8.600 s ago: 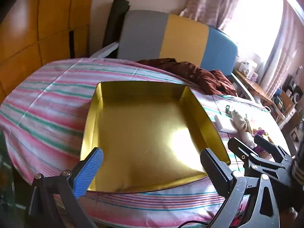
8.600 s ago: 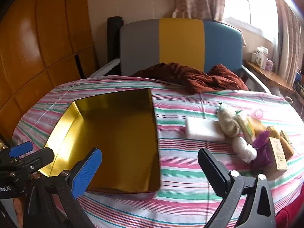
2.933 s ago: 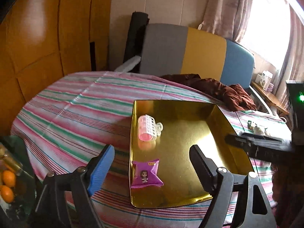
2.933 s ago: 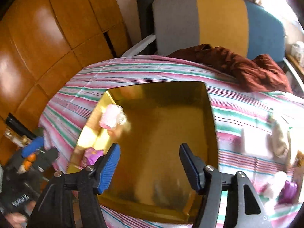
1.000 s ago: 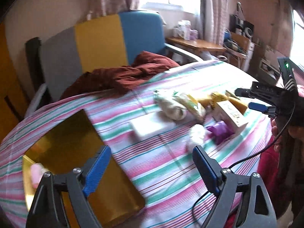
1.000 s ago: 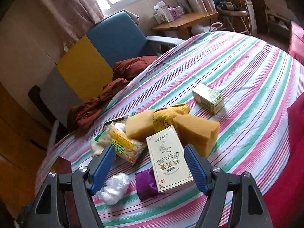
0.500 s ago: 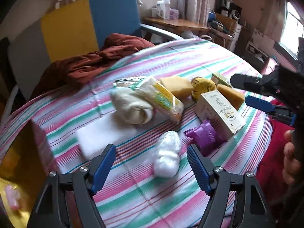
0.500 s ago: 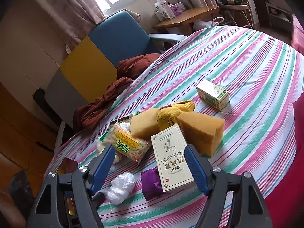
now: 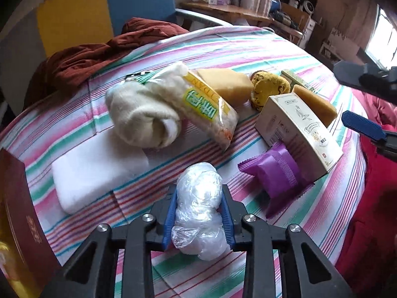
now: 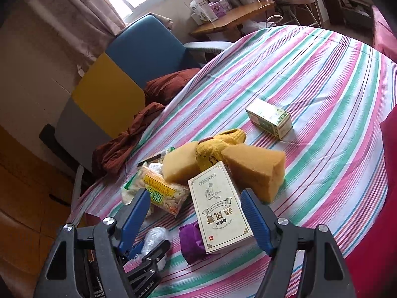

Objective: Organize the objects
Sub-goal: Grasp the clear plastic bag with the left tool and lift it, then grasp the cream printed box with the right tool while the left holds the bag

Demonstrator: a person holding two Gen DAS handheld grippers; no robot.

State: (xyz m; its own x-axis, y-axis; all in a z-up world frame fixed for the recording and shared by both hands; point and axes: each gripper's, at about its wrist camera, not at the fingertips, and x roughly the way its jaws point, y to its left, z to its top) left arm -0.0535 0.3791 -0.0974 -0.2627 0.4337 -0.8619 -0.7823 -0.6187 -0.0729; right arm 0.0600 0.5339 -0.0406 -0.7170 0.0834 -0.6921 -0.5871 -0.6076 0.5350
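My left gripper (image 9: 198, 196) is shut on a crumpled clear plastic bag (image 9: 198, 208) that lies on the striped tablecloth (image 9: 248, 47). The bag also shows in the right wrist view (image 10: 155, 236), held by the left gripper (image 10: 148, 249). My right gripper (image 10: 193, 198) is open and hovers over a cream box (image 10: 218, 208) and a purple packet (image 10: 189, 241). In the left wrist view the right gripper (image 9: 357, 99) is at the right edge. The gold tray's dark red outer wall (image 9: 17, 198) is at the far left.
On the cloth lie a white foam block (image 9: 96, 168), a cream sock roll (image 9: 141, 116), a snack bag (image 9: 206, 106), two tan sponges (image 10: 255, 166), a yellow sock (image 10: 215, 144) and a small green box (image 10: 270, 118). A brown blanket (image 9: 99, 54) lies on a chair behind.
My left gripper has moved forward and down onto the clear plastic bag and shut on it. My right gripper stays open and has shifted slightly closer to the cream box.
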